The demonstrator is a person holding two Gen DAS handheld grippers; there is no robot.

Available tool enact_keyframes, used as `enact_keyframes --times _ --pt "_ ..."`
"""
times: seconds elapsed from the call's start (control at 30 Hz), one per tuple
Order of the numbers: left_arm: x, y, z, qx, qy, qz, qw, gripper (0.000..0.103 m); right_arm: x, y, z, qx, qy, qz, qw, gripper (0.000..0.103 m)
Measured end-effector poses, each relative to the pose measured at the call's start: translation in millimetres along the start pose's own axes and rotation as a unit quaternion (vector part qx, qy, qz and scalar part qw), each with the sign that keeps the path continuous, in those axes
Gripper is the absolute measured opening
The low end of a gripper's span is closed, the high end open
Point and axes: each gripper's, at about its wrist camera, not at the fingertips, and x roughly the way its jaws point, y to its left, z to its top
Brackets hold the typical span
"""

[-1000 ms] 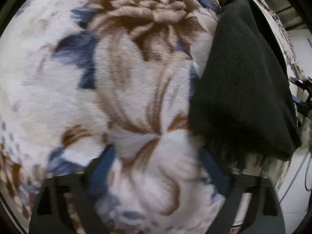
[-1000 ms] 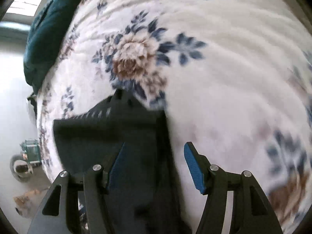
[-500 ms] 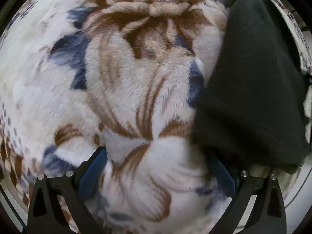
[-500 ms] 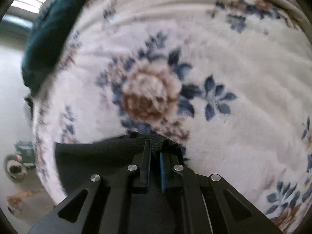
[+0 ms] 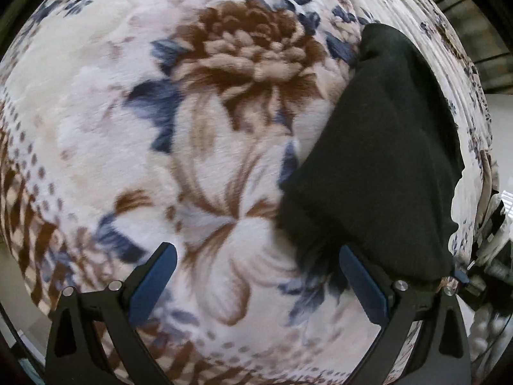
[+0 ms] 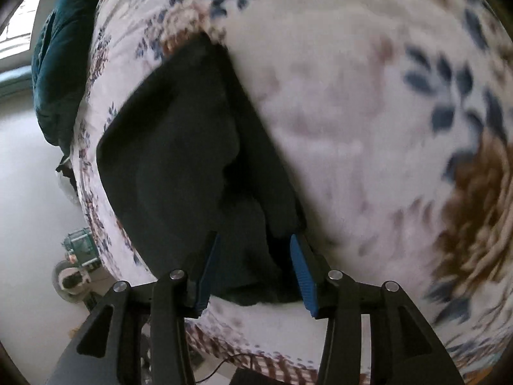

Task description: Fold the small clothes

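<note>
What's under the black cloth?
The black cloth lies on a flowery blanket, which shows all around it. Whatever sits directly beneath is covered. The cloth is folded over itself, so its lower layers are hidden too.

Both wrist views look steeply down, close, sharing the black garment (image 5: 384,160) and floral blanket (image 5: 128,128).
</note>
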Motion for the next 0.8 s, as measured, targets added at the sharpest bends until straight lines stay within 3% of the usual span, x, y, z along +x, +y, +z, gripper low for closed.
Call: enact_keyframes --times 0.03,0.07,0.17,0.27,0.43,0.53,0.6,0.63,0.7,0.8 --pt "2 -7 2 -0.001 0.001 -0.005 1.0 0.103 -1 -4 -7 0.012 -0.017 -0.007 1.0 0.003" --pt "3 -15 5 -0.002 0.001 -0.009 1.0 0.103 -4 -5 -13 0.02 -0.032 -0.001 0.999 0.002" --pt "5 -42 8 0.005 0.0 -0.02 0.9998 0.103 -28 -5 -32 0.022 -0.075 0.003 0.997 0.001" --pt "5 -59 12 0.015 0.003 -0.023 0.9996 0.103 -50 -10 -53 0.029 -0.088 0.012 0.996 0.001" --pt "12 -64 17 0.014 0.008 -0.027 0.9995 0.103 -38 -33 -67 0.052 -0.055 -0.03 0.997 0.001" --pt "17 -59 20 0.001 0.013 -0.036 0.9993 0.103 -7 -42 -62 0.06 -0.013 -0.028 0.998 0.001" --pt "17 -56 17 -0.005 0.015 -0.044 0.9989 0.103 -6 -52 -65 0.088 -0.009 -0.031 0.996 0.008" --pt "20 -57 17 -0.008 0.018 -0.047 0.9987 0.103 -9 -57 -67 0.106 -0.011 -0.011 0.994 0.012" --pt "24 -55 14 -0.019 0.026 -0.057 0.9978 0.103 -14 -73 -79 0.158 -0.026 0.074 0.984 0.049" --pt "35 -45 9 -0.066 0.046 -0.108 0.9909 0.103 -1 -87 -88 0.222 -0.032 0.193 0.955 0.056"
